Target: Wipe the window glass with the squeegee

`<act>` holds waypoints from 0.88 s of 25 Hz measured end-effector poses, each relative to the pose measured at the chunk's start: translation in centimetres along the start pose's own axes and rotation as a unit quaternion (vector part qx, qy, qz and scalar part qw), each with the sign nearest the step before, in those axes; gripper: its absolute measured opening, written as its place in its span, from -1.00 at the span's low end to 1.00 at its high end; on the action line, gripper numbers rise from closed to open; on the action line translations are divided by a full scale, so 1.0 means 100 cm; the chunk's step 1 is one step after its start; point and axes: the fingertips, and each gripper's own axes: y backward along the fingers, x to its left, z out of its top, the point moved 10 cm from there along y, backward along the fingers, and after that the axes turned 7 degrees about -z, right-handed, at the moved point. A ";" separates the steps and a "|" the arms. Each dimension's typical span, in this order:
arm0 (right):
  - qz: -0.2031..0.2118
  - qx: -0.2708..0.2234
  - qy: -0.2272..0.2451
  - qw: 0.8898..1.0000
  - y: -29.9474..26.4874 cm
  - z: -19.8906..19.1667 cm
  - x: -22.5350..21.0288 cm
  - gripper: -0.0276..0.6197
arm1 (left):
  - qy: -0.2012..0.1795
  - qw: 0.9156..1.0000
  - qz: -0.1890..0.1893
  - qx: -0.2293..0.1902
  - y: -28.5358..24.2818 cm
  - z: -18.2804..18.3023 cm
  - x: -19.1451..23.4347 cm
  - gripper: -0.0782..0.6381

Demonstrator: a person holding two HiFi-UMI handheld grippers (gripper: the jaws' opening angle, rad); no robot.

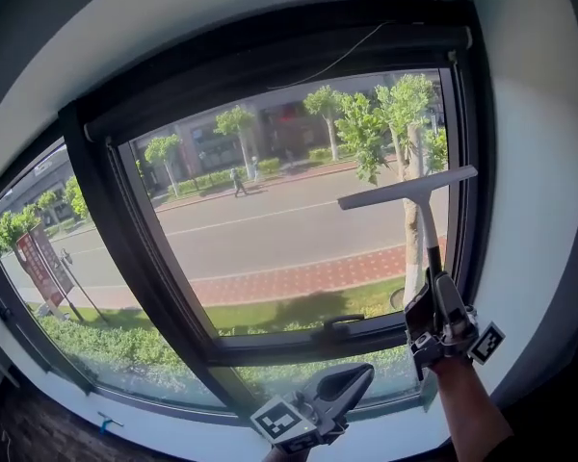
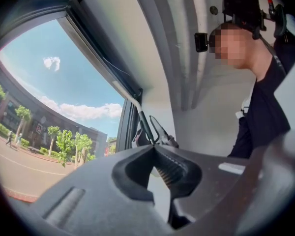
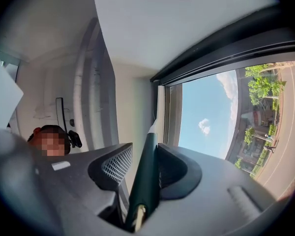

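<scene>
1. the squeegee (image 1: 409, 188) is at the right of the frame, up against the upper right part of the window glass (image 1: 260, 229).
2. it has a long pale blade bar, tilted so its right end sits higher. a white neck drops from the bar's middle into a dark handle.
3. in the right gripper view the handle (image 3: 146, 171) looks dark green and smooth, with a pale tip at its near end.
4. the right hand-held gripper (image 1: 433, 287), at the lower right of the frame, is clamped on the handle's lower part, one jaw pressed to each side.
5. the left hand-held gripper (image 1: 356, 373) is at the bottom centre, below the sash. its jaw tips meet and hold nothing.
6. a dark frame (image 1: 125, 229) rims the glass; a road, trees and a brick path show through it.
</scene>
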 end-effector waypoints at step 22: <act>0.012 0.001 -0.005 1.000 -0.147 0.085 -0.064 -0.41 | -0.043 0.999 -0.001 0.000 -0.051 0.036 0.020 -0.77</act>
